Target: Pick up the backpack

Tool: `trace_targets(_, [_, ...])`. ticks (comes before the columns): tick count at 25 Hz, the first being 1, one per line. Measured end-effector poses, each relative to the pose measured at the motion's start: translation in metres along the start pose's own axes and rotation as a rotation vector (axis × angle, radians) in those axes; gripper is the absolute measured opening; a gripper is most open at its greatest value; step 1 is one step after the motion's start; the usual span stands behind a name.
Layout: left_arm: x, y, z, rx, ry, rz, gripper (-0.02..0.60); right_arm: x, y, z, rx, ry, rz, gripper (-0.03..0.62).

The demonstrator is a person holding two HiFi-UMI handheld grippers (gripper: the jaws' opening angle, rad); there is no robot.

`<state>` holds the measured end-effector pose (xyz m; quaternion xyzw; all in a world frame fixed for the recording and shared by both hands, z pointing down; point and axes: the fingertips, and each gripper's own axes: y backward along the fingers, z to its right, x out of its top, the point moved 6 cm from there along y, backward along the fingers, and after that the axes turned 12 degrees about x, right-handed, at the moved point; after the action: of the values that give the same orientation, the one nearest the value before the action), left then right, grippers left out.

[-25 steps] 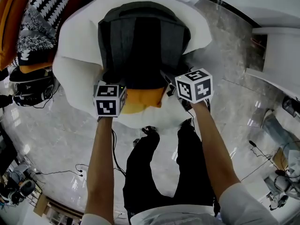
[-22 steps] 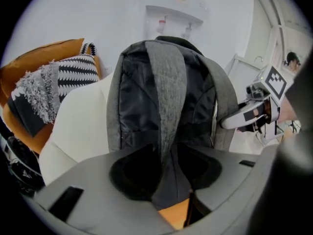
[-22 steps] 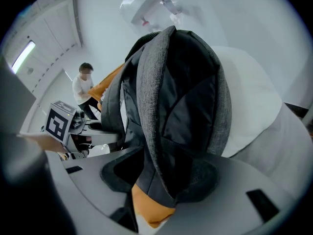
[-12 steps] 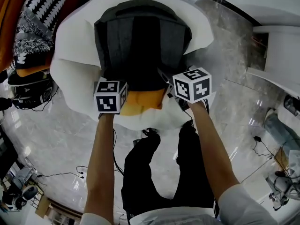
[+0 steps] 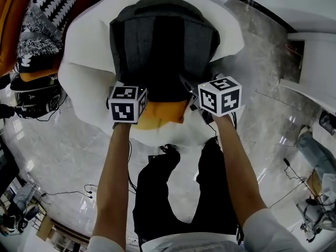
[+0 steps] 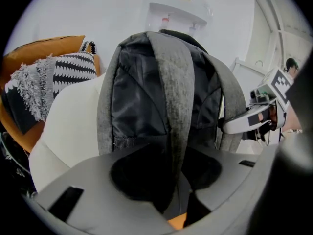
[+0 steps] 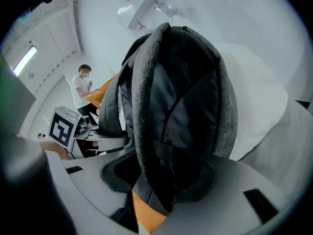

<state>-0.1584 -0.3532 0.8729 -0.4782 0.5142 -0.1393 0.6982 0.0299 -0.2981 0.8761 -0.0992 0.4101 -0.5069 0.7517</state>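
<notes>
A grey and black backpack with an orange bottom panel stands against a white padded seat. My left gripper is shut on its left grey shoulder strap, which runs down between the jaws. My right gripper is shut on the other shoulder strap, low down near the orange panel. In the left gripper view the right gripper shows beside the pack; in the right gripper view the left gripper shows at the left. The marker cubes hide both sets of jaws in the head view.
An orange cushion and a black-and-white patterned pillow lie left of the seat. Black gear and cables sit on the marble floor. A white counter stands at the right. A person stands in the background.
Both grippers and the backpack have shifted slightly; the pack's top sits a little higher in the head view. Both grips on the straps are unchanged.
</notes>
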Motion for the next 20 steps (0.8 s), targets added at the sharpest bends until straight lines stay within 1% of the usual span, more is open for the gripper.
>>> trace_targets(2, [-0.001,0.000,0.001,0.008,0.000,-0.004,0.170,0.000,0.001,0.000,-0.004,0.009,0.005,0.178])
trace_targets(3, [-0.001,-0.001,0.001,0.010,0.005,-0.005,0.151,0.000,0.002,0.000,-0.009,0.017,0.005,0.167])
trace_targets(6, [-0.001,-0.001,0.001,0.008,0.014,-0.005,0.139,-0.001,0.002,-0.001,-0.032,0.054,-0.014,0.107])
trace_targets(10, [-0.001,0.001,0.005,0.004,-0.016,-0.006,0.119,-0.002,0.002,-0.003,-0.056,0.103,-0.044,0.046])
trace_targets(15, [-0.003,0.009,0.011,-0.003,-0.077,-0.001,0.084,-0.002,0.005,-0.013,-0.061,0.122,-0.053,0.037])
trace_targets(20, [-0.002,0.022,0.019,-0.017,-0.088,0.007,0.067,-0.003,0.015,-0.025,-0.052,0.141,-0.053,0.035])
